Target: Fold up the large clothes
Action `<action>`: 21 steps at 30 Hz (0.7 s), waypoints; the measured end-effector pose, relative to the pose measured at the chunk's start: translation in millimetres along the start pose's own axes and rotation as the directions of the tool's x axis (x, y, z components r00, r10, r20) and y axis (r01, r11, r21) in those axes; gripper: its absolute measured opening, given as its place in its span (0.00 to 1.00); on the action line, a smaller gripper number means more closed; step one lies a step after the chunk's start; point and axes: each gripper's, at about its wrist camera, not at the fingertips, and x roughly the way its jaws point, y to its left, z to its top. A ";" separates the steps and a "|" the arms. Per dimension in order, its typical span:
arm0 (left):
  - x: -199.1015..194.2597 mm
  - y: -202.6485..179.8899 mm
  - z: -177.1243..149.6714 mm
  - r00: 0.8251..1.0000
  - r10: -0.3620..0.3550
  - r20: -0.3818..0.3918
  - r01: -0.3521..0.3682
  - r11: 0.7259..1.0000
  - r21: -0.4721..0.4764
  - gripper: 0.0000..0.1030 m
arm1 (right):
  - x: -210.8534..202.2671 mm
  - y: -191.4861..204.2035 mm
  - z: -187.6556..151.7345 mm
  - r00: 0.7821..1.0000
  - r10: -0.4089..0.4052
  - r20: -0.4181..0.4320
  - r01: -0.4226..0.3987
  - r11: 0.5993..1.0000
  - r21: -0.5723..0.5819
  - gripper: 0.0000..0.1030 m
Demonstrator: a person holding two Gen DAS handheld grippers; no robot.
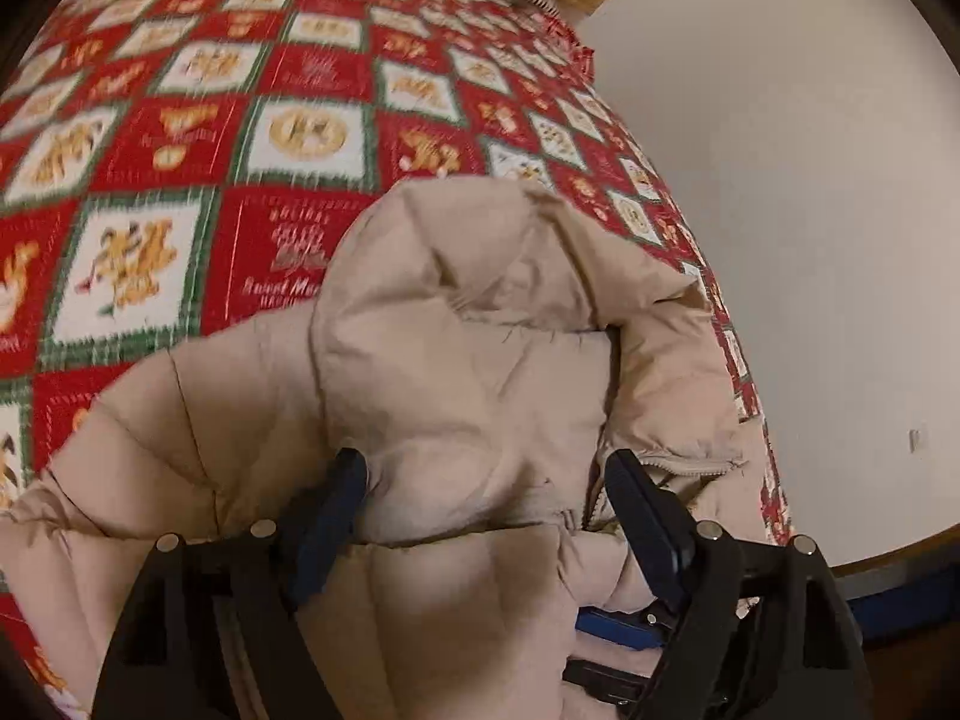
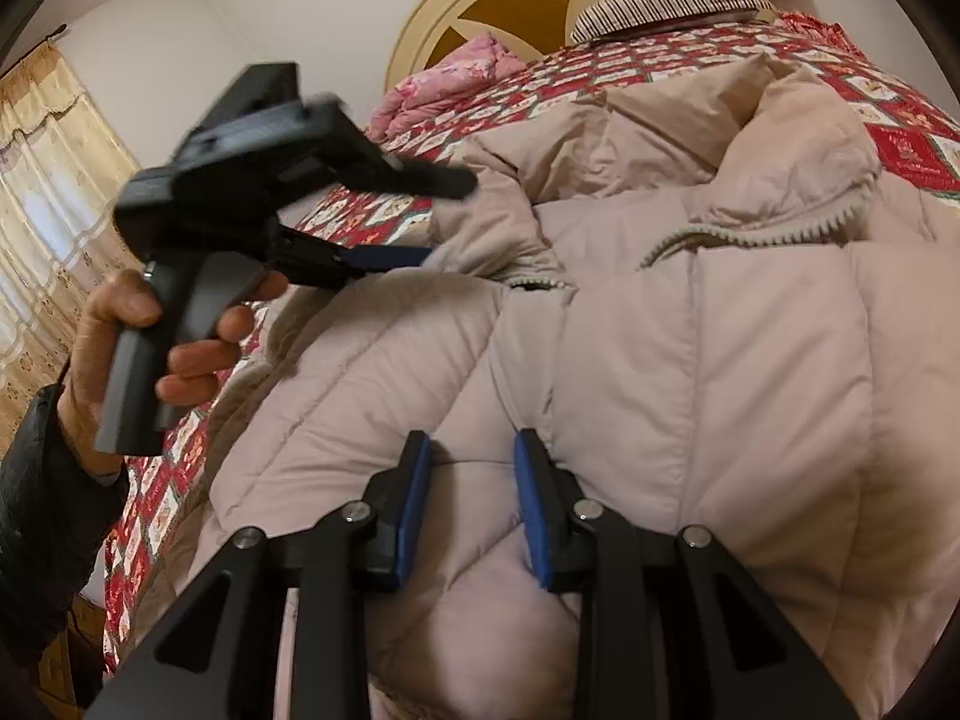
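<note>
Right gripper [image 2: 474,504] pinching a puffer jacket [image 2: 690,360] fold at six o'clock, left gripper [image 2: 420,216] spread at nine: slippery padding may spring unfolded.

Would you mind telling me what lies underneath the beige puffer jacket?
The puffer jacket lies on a red, white and green patterned bedspread, visible around it. Whatever sits directly beneath the jacket is covered.
</note>
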 end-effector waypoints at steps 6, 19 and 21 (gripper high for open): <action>0.1 9.8 3.6 0.995 0.096 -0.001 -0.096 0.993 -0.073 0.80 | 0.0 -0.2 -0.3 1.000 0.004 0.000 -0.004 1.000 0.000 0.30; 27.1 7.9 3.5 0.996 -0.002 -0.088 -0.004 0.998 -0.061 0.80 | -0.6 -0.5 -0.6 1.000 0.015 0.004 -0.015 1.000 0.004 0.30; 22.7 6.2 2.9 0.996 -0.061 -0.060 0.055 0.994 -0.094 0.77 | -0.6 -0.5 -0.7 1.000 0.017 0.004 -0.017 1.000 0.005 0.30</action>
